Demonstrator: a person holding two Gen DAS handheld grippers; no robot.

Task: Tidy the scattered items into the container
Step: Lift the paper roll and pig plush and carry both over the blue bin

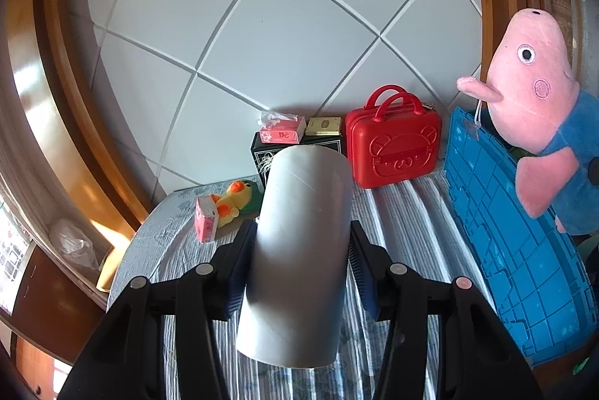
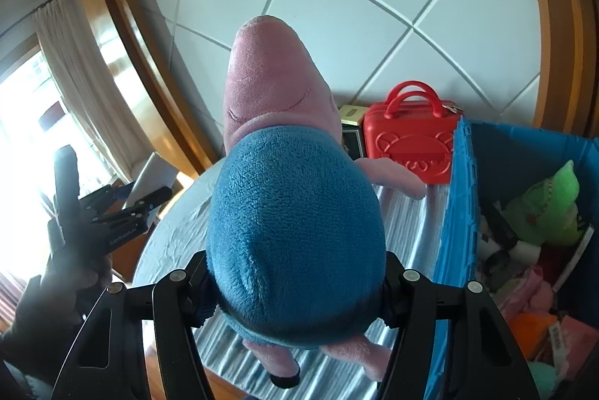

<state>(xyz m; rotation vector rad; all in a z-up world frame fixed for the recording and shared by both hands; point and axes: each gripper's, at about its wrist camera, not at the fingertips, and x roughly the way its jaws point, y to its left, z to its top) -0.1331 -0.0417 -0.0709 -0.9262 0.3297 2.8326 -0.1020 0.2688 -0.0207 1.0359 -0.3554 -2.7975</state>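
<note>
My left gripper [image 1: 301, 242] is shut on a grey cylinder [image 1: 299, 250], held off the striped tablecloth [image 1: 404, 212]. My right gripper [image 2: 295, 282] is shut on the blue body of a pink pig plush [image 2: 295, 220], lifted above the table; the same pig plush [image 1: 539, 108] hangs at the right of the left wrist view, over the blue crate [image 1: 498, 224]. The blue crate [image 2: 458, 197] stands at the right, with a green plush [image 2: 550, 209] and several other items inside. A yellow duck plush [image 1: 236, 201] and a pink tissue pack [image 1: 206, 222] lie on the cloth.
A red bear-embossed case [image 1: 393, 141] stands by the tiled wall, beside a black box [image 1: 265, 156] with a pink tissue pack [image 1: 282, 132] and a gold box [image 1: 324, 126] on top. A gloved hand [image 2: 71, 224] holds the left gripper at the table's left edge.
</note>
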